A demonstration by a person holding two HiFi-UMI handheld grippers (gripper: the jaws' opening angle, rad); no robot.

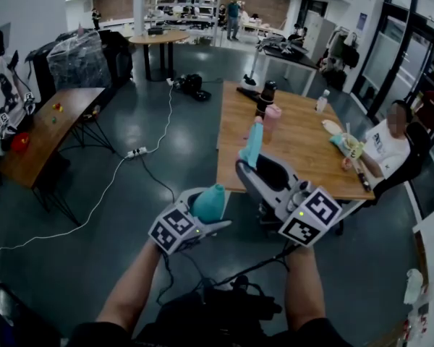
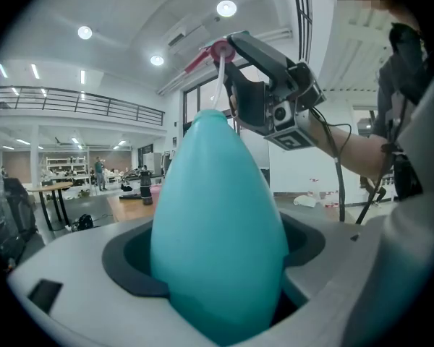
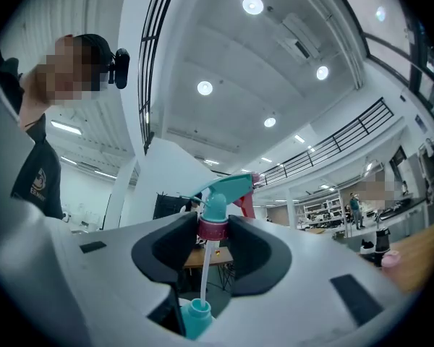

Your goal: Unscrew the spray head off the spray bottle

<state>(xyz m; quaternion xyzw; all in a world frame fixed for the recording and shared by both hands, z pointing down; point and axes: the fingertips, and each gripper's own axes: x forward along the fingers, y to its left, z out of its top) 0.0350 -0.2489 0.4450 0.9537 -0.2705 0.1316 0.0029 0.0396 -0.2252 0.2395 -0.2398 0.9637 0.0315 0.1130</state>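
2 claws share this job. My left claw (image 1: 206, 219) is clenched round the belly of the teal spray bottle (image 2: 217, 215). My right claw (image 3: 213, 231) grips the spray head (image 3: 220, 192) by its red collar (image 3: 213, 226). Both are held up in the air over the floor, short of the wooden worktop (image 1: 304, 147).

The collar stands clear above the bottle's open neck (image 3: 195, 316), so I judge the thread is undone. Only 1 thing links the 2 parts now: the thin white dip tube (image 3: 205, 270), which runs down into the neck.

The step in hand, as I read it, is drawing that tube out. To do it well I would pull the head away along the line of the tube, not sideways, so the tube neither bends nor drags on the rim. The left claw should hold the bottle steady with its neck up, and squeeze no harder than needed, since the body looks soft. I cannot tell whether there is liquid inside, so I would expect drips from the tube's end.
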